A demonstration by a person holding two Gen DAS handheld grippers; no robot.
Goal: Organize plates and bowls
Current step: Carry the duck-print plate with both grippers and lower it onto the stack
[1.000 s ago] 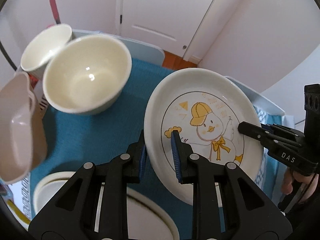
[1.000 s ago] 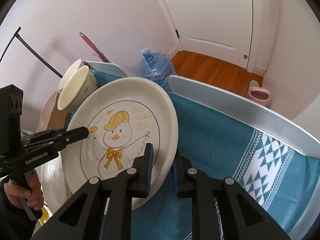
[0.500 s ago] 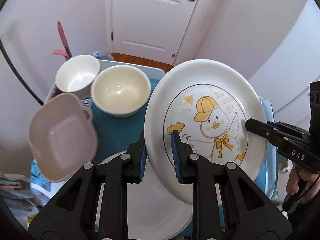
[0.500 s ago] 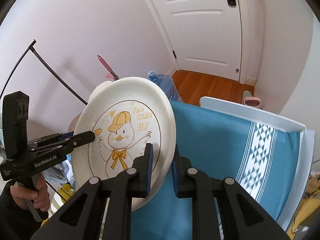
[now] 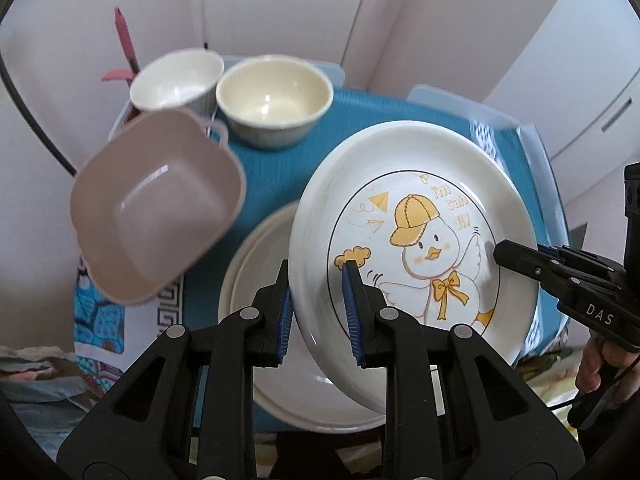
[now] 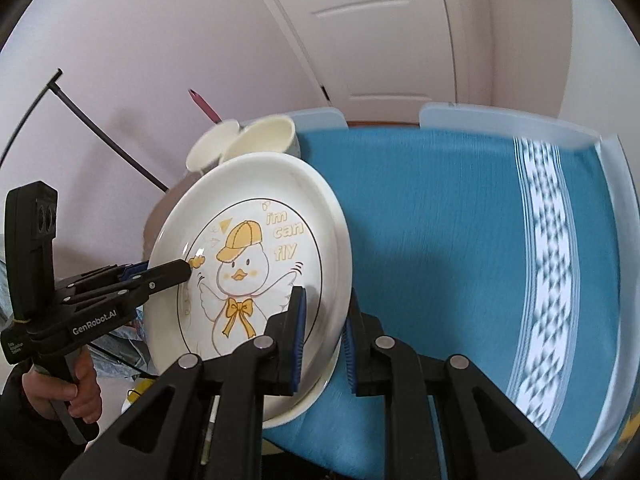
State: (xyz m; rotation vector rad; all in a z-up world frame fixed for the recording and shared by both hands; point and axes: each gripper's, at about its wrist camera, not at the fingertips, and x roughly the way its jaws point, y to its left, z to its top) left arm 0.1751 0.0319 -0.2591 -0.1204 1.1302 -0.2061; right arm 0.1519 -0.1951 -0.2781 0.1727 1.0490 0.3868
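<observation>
Both grippers hold a white plate with a yellow duck print (image 5: 416, 216) tilted above the table; it also shows in the right wrist view (image 6: 256, 248). My left gripper (image 5: 318, 312) is shut on its left rim. My right gripper (image 6: 324, 340) is shut on its right rim. Under it lies a plain white plate (image 5: 272, 360), its edge showing in the right wrist view (image 6: 304, 404). A pink square bowl (image 5: 156, 216) stands at the left. A cream bowl (image 5: 276, 100) and a white bowl (image 5: 176, 80) stand at the back.
A blue tablecloth (image 6: 440, 220) with a white patterned band (image 6: 544, 240) covers the table, which has raised pale edges (image 6: 500, 124). A white door (image 6: 380, 32) and pink walls stand behind. A pink-handled tool (image 5: 124, 40) leans by the wall.
Both grippers have carried the duck plate back and lower, over the plain white plate. The bowls now appear farther away. Both grips are unchanged.
</observation>
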